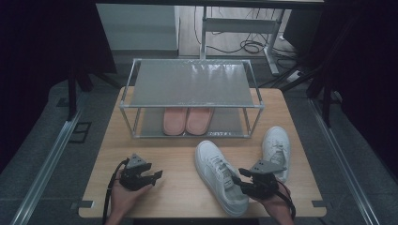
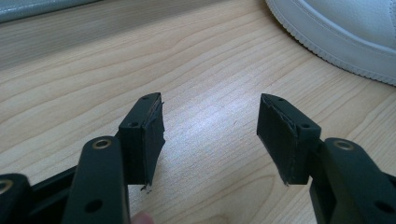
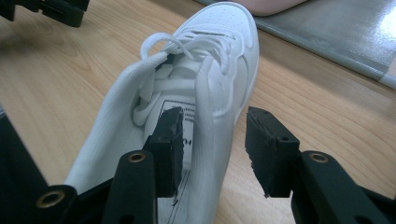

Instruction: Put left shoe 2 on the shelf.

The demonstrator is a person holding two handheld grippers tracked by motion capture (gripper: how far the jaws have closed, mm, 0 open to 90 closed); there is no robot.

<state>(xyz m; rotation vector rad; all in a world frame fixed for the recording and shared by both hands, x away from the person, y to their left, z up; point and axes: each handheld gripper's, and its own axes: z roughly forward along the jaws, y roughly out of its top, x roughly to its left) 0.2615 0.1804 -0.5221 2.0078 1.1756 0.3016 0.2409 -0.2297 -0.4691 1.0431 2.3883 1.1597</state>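
Two white sneakers lie on the wooden table [image 1: 164, 150]: one near the front [image 1: 219, 176], toe pointing away, and one further right [image 1: 276, 149]. My right gripper [image 1: 240, 180] is open at the heel end of the near sneaker [image 3: 210, 60]. In the right gripper view my right gripper [image 3: 212, 140] has one jaw inside the shoe's opening and the other outside its side wall, not closed on it. My left gripper [image 1: 157, 176] hovers open over bare wood at the front left. Nothing sits between the fingers of my left gripper [image 2: 210, 126], and the sneaker's sole edge [image 2: 345, 32] lies ahead to the right.
A metal two-shelf rack [image 1: 192, 83] stands at the back of the table, with a pair of pink slippers [image 1: 187, 120] on its lower shelf. Bare tabletop stretches between the rack and my left gripper. Cables lie on the floor behind the table.
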